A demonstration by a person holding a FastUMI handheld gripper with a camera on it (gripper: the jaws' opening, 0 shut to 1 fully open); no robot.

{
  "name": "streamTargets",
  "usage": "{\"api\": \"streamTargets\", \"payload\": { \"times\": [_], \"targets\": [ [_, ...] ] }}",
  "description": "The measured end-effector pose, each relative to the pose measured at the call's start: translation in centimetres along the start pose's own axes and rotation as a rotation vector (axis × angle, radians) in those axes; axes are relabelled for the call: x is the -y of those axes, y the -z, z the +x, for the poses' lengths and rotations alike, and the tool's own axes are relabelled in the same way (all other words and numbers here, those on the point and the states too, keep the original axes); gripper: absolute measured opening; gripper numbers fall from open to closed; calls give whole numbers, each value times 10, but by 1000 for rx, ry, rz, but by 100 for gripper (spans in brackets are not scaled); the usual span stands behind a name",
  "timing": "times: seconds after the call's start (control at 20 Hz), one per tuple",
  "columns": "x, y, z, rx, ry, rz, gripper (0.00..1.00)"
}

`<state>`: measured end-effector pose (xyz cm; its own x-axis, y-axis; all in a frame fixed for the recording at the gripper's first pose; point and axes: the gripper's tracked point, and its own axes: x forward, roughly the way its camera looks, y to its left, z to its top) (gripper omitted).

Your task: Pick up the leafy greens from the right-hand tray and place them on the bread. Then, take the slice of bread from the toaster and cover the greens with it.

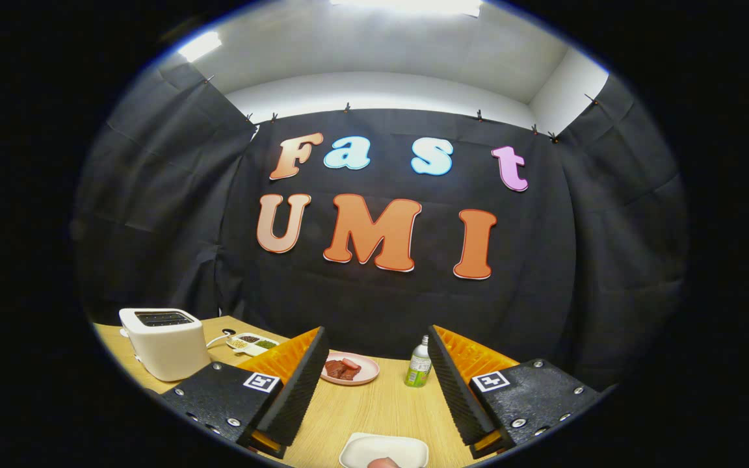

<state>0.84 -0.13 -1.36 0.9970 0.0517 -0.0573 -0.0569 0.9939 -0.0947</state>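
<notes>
Toaster (165, 342) slot contents unclear; gripper (374, 383) fingers spread, empty.

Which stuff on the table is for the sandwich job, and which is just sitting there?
For the job:
toaster
white tray between the fingers
claw, open, holding nothing

Just sitting there:
pink plate with reddish food
green bottle
small divided dish beside the toaster
</notes>
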Motion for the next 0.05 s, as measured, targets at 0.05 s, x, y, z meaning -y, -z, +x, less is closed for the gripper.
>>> {"api": "streamTargets", "payload": {
  "times": [0.05],
  "targets": [
    [5,-3,0,18,17,-3,92]
  ]
}}
